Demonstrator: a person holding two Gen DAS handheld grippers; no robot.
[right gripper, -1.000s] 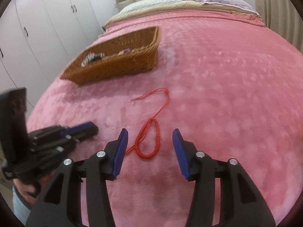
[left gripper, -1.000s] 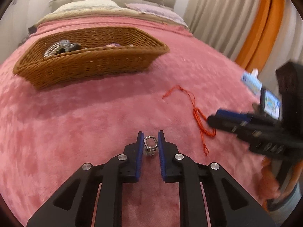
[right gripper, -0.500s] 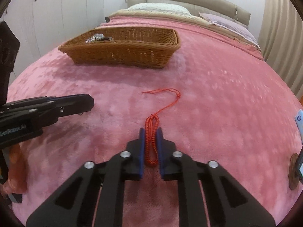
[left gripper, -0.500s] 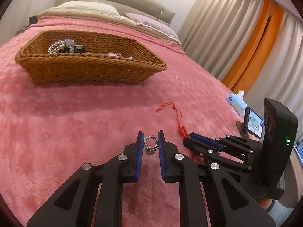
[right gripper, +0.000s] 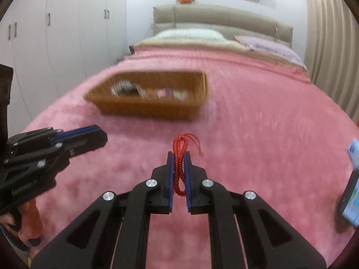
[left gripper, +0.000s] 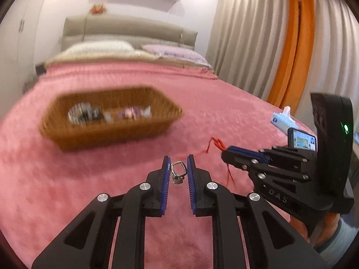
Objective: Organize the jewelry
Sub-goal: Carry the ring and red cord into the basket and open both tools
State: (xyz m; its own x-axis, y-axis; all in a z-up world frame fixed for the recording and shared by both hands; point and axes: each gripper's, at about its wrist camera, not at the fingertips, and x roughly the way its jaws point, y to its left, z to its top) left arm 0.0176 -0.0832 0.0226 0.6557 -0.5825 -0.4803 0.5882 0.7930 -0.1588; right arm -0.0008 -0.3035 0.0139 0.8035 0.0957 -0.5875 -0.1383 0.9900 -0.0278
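We're gripping w/ both. Left gripper (left gripper: 177,163) is pinching a silver ring (left gripper: 178,171) between its blue pads (left gripper: 166,174), ring upright, held above the blanket (left gripper: 112,179). Right gripper (right gripper: 178,163) is clamping a red cord (right gripper: 180,163) doubled up between its pads, loop end poking out past the tips, loose tail hanging off to the right. In the left view the cord's tails are dangling below the right gripper's tips.

Further out, approx. mid-bed, we're seeing the basket (left gripper: 107,136) sitting on the blanket, blurred. Inside: silvery/dark pieces at its left end (left gripper: 83,114), pinkish-purple and pale bits toward the right (left gripper: 132,112); can't tell exact items.

At the bed's right edge, a tissue pack (left gripper: 283,120). Far end: pillows (left gripper: 101,47), headboard.
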